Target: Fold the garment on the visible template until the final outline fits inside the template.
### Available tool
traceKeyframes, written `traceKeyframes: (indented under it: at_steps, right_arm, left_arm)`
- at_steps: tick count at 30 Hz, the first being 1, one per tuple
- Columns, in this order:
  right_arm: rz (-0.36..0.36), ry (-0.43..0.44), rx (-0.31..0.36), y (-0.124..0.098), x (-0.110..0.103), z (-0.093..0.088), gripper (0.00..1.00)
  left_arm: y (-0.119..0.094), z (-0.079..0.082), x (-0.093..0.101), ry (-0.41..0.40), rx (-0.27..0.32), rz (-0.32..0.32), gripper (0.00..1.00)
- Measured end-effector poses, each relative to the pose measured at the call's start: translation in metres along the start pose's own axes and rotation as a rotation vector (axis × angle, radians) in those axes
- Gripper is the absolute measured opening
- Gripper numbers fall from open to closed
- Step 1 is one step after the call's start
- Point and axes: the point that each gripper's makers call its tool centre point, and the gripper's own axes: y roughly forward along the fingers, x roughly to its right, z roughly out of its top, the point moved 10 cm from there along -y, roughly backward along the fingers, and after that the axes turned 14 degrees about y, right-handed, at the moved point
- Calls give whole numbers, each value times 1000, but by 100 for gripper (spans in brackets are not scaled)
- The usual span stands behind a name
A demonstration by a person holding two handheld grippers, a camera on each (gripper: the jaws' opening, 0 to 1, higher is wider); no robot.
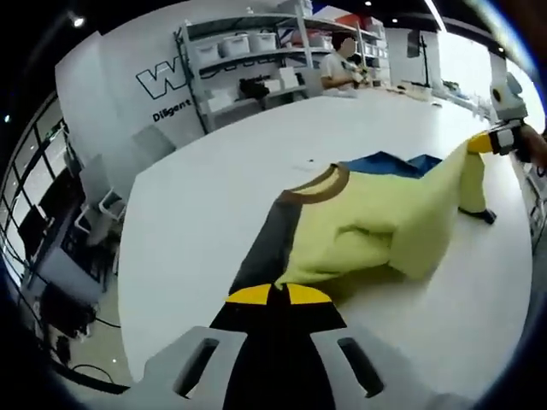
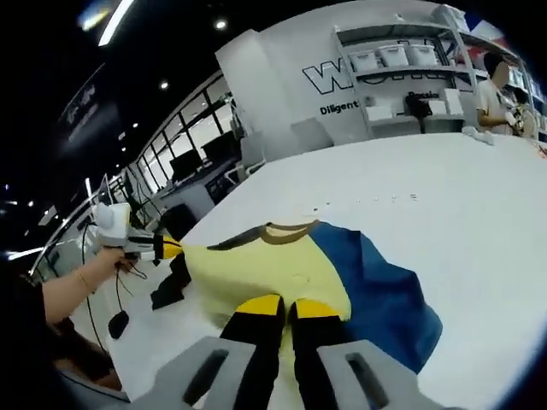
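Observation:
The garment (image 1: 367,222) is a yellow and blue shirt with a brown collar (image 1: 318,188), lying bunched on the white table (image 1: 205,213). A black template (image 1: 267,243) shows as a dark strip beside it, partly covered by the cloth. My left gripper (image 1: 275,293) is shut on a yellow edge of the garment. The right gripper (image 1: 480,143) holds another corner raised and stretched at the far right. In the right gripper view, my right gripper (image 2: 288,306) is shut on the garment (image 2: 265,269), whose blue part (image 2: 376,290) lies right. The left gripper (image 2: 171,248) pinches the far left corner.
Shelves with white bins (image 1: 248,51) and a person (image 1: 342,64) stand behind the table. Chairs (image 1: 107,201) line its left edge. A small black object (image 2: 118,325) lies on the table near a person's forearm (image 2: 77,286). Bare tabletop (image 2: 461,205) spreads to the right.

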Motion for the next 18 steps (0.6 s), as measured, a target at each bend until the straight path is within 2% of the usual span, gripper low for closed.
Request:
traceKeyframes:
  at_steps: [5,9,12,15,18]
  right_arm:
    - [-28,-4,-1,9,11,3,0]
    - [-85,-24,-5,19,23,3,0]
    - [-101,-40,-16,25,27,3,0]
    - [-122,-87,-22,29,29,3,0]
    - [-149,-137,-23,36,31,4,0]
  left_arm:
    - [7,6,-5,25,-8,38,4]
    - [17,4,-7,-9,-26,75,4]
    - [25,5,-8,-25,-38,84,4]
    - [32,6,-7,6,-46,89,4]
    - [36,7,-7,-3,-47,97,5]
